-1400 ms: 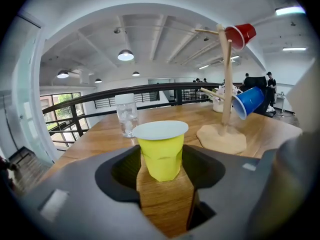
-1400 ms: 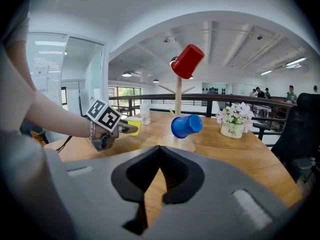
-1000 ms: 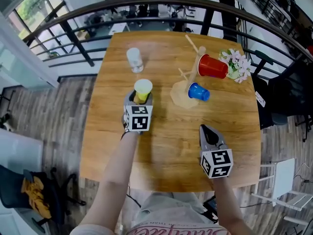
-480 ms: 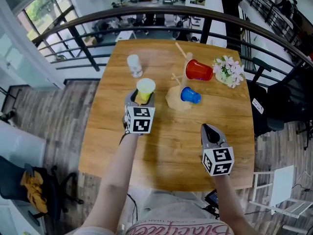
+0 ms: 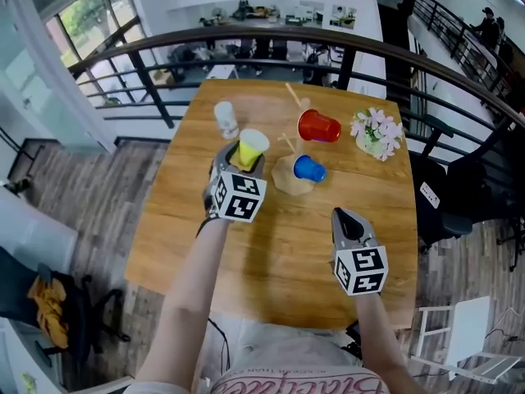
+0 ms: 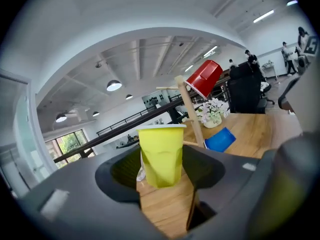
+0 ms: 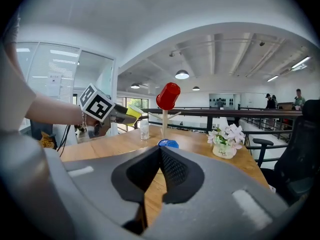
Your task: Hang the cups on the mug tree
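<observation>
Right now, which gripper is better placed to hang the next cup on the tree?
Left. The left gripper holds the yellow cup raised close to the mug tree. The right gripper is shut, empty and farther back.

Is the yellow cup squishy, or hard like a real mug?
Probably squishy: the yellow cup looks dented where the fingers pinch it, so it is likely thin plastic. It seems light too, held up by its sides alone. Being round, it would likely roll if laid down.
</observation>
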Demonstrator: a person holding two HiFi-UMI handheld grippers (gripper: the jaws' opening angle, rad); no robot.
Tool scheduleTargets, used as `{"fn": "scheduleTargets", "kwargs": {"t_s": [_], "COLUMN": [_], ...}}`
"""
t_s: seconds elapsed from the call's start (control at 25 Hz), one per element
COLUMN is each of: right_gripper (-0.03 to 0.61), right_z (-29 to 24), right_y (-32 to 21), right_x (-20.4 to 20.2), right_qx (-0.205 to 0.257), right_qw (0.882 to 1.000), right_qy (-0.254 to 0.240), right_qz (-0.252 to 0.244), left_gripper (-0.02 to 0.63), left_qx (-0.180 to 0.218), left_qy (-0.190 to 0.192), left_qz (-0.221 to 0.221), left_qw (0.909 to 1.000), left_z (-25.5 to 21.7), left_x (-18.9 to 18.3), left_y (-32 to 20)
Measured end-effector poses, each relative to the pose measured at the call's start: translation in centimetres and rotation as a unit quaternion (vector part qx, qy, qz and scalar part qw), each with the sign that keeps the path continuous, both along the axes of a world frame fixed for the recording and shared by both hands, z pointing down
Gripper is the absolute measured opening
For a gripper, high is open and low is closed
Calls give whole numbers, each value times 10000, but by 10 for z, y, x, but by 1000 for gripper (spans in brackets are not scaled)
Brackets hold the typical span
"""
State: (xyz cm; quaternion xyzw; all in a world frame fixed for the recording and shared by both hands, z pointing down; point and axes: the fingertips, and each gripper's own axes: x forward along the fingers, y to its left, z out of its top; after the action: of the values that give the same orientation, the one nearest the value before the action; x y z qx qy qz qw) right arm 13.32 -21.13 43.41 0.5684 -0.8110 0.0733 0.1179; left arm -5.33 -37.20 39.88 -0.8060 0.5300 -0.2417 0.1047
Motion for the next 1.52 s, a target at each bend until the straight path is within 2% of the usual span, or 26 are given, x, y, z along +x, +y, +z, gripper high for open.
{"fn": "scheduleTargets", "kwargs": {"t_s": [0.24,0.36,0.52,0.6,0.72,0.84,1.08,1.16,1.32,1.4,1.44,1.52], "right_gripper": [2,2,2,2,2,2,2,2,2,2,2,2], "right_z": [-11,-15,-12,-10,-8,-8,-10,-10,-8,-6,-5,-4], "right_y": [-1,-1,-1,-1,-1,-4,-13,-14,-13,-12,-11,-11], "right_x": [17,25,32,33,36,38,39,38,37,37,38,40], "right_qx": [182,244,263,254,245,266,310,308,258,231,211,167], "right_qw": [9998,9996,9996,9996,9996,9995,9992,9991,9988,9988,9987,9984], "right_qy": [-29,-92,-128,-118,-144,-185,-259,-294,-408,-430,-452,-543], "right_qz": [19,50,32,-3,-27,-45,-62,-69,-82,-82,-79,-74], "left_gripper": [272,270,270,270,270,270,270,270,272,272,272,272], "left_qx": [231,261,265,296,348,453,684,776,992,1050,1055,1058], "left_qy": [-1045,-1584,-2056,-2342,-2907,-3479,-4540,-4896,-5606,-5866,-5954,-6025], "left_qz": [159,61,-150,-141,-22,54,281,406,646,737,761,783], "left_qw": [9941,9870,9782,9716,9562,9364,8879,8675,8196,7996,7928,7872], "left_z": [-12,-11,-7,-5,1,4,3,3,7,10,12,16], "left_x": [22,22,17,18,26,32,43,49,60,65,67,70], "left_y": [-4,-8,-12,-14,-16,-20,-22,-22,-24,-25,-26,-28]}}
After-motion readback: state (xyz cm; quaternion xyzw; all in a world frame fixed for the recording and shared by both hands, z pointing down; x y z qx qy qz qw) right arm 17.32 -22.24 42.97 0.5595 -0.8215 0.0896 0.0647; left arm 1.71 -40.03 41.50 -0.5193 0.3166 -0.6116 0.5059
